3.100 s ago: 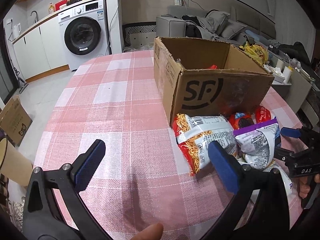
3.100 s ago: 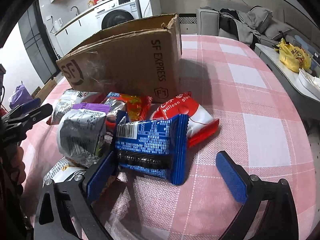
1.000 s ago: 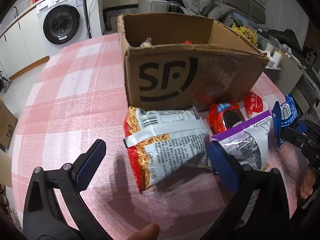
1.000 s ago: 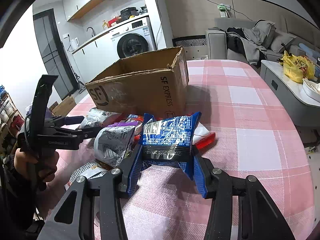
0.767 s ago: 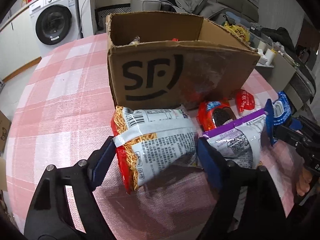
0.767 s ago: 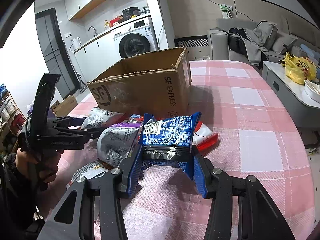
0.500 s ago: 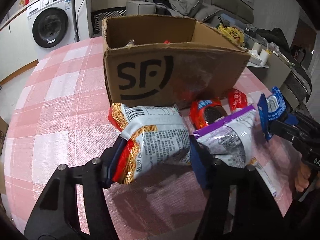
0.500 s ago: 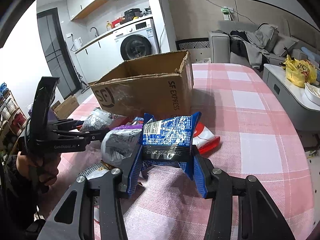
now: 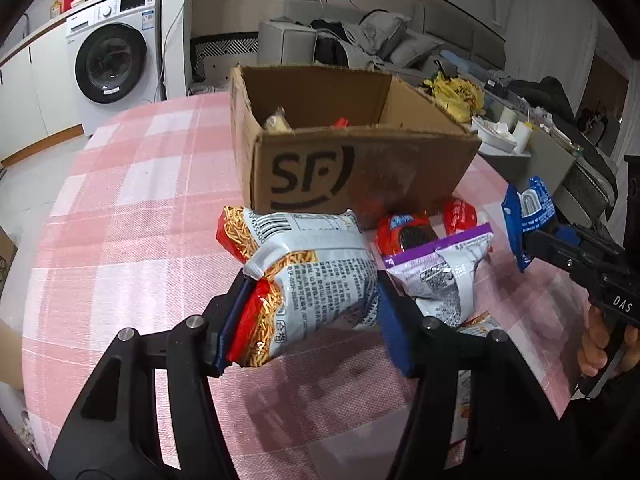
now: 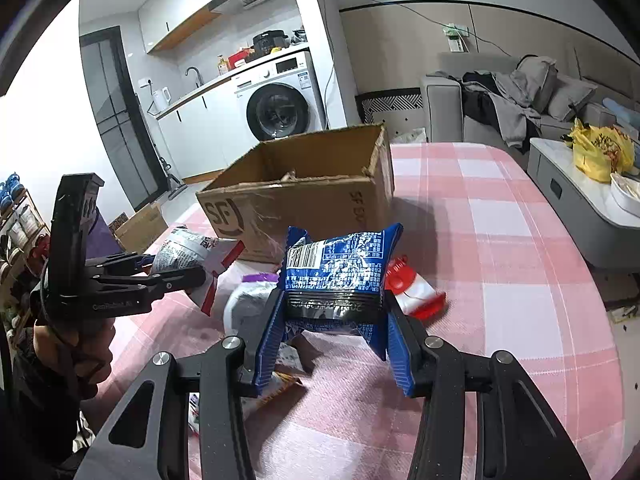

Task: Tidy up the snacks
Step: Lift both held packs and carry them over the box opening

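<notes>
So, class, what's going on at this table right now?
A person is sorting snacks with a gripper in each hand. The left gripper is shut on a noodle snack bag, and the right gripper is shut on a blue packet; both are lifted in front of the open cardboard box. A purple-topped bag and red packets lie on the checked tablecloth. A few items already sit inside the box.

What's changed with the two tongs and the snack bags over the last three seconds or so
Both tongs closed on bags and raised them. The left tongs took the noodle snack bag; the right tongs took the blue packet. The cardboard box, purple-topped bag and red packets stayed put.
</notes>
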The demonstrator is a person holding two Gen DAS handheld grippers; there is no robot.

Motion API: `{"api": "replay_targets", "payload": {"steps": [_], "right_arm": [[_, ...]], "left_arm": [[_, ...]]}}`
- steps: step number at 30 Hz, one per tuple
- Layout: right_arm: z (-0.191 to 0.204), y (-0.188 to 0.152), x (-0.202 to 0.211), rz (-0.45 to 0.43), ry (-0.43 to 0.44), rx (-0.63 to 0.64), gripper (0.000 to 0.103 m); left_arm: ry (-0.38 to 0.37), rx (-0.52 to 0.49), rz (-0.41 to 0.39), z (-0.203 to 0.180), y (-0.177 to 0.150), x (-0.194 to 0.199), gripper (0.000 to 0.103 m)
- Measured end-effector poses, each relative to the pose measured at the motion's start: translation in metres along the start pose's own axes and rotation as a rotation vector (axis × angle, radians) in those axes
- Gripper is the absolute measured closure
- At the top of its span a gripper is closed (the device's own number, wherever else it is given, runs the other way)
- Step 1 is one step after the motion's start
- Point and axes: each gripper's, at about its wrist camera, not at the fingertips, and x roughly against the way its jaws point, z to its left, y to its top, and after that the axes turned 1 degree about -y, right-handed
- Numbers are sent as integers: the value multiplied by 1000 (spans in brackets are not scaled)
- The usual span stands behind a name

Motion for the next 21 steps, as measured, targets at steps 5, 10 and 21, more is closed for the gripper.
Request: {"api": "replay_targets", "payload": {"steps": [5,10,21], "right_arm": [[8,9,3,-20,14,15,56],[15,21,8,-45,21,28,56],[21,50,8,-73,26,35,56]], "left_arm": [[10,-2,-45,1,6,22,46],[21,0,-94,2,14,43,46],[43,14,-174,11,42,76,46]]}}
